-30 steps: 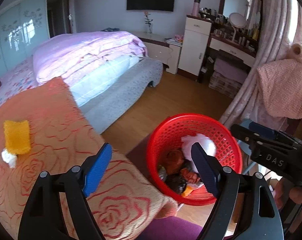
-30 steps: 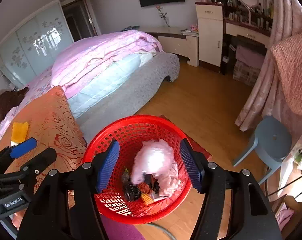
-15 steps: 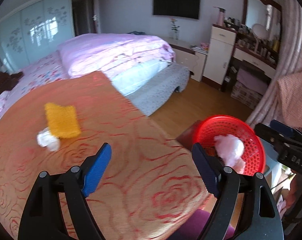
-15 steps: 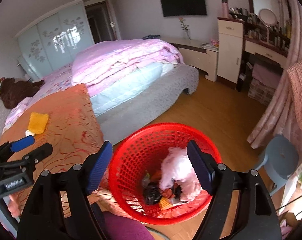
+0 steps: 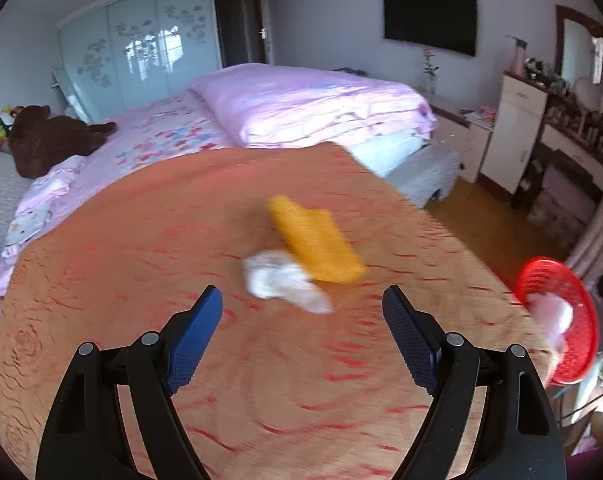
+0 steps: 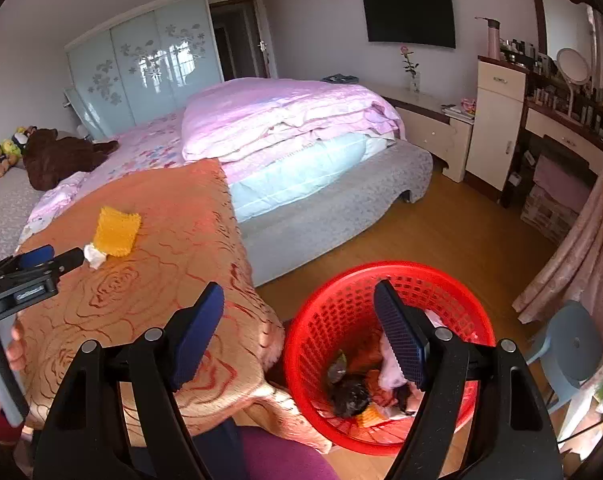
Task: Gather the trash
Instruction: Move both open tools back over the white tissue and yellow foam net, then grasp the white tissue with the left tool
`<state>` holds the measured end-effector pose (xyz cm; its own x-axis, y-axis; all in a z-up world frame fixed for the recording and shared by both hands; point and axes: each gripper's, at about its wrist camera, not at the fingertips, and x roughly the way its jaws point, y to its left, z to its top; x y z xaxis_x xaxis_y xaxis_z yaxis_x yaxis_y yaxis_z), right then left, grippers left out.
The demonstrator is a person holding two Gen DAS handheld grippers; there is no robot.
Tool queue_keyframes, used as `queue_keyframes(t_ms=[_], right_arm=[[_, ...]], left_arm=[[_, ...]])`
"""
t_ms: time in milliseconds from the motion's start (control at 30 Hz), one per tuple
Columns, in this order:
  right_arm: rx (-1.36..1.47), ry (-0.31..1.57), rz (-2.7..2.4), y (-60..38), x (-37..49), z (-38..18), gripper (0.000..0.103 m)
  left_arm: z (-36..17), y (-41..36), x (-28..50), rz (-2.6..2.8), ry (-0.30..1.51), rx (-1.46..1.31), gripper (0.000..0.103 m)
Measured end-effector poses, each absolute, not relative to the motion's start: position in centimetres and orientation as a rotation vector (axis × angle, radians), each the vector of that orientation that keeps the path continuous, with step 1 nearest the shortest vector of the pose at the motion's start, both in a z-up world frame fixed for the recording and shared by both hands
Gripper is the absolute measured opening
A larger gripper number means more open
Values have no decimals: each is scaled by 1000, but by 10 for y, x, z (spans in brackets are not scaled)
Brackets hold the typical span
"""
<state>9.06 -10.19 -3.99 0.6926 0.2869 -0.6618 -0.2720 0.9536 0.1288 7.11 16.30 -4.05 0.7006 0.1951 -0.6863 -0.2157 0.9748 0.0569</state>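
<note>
While right gripper (image 6: 299, 332) hangs spread over basket (image 6: 341, 292), left gripper (image 5: 302, 320), spread, empty, has swung to tissue (image 5: 281, 280).

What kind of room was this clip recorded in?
A home bedroom, almost certainly: a bed piled with a pink quilt, a sliding-door wardrobe, and a dressing table with a mirror. A wall-mounted TV faces the bed.

Left gripper (image 6: 41, 258) body bears small white label; unreadable.
</note>
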Motion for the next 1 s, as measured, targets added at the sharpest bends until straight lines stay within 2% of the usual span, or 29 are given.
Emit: queue_keyframes(t_ms=[300,567,600,700,1000], right_arm=[[25,738,346,-82,95,-35,75],[30,757,353,-77,99,-39,75],[31,761,352,-77,100,-40,75],[29,762,354,-76,100,-41,75],[14,762,395,-57,102,-41,75]], left_arm=[[-68,194,99,146,855,-23,78],[-79,201,121,119,901,-48,52],[-80,201,123,117,911,-45,42],[-80,202,123,121,905,-49,31],[-61,212,86,168,829,-108,28]])
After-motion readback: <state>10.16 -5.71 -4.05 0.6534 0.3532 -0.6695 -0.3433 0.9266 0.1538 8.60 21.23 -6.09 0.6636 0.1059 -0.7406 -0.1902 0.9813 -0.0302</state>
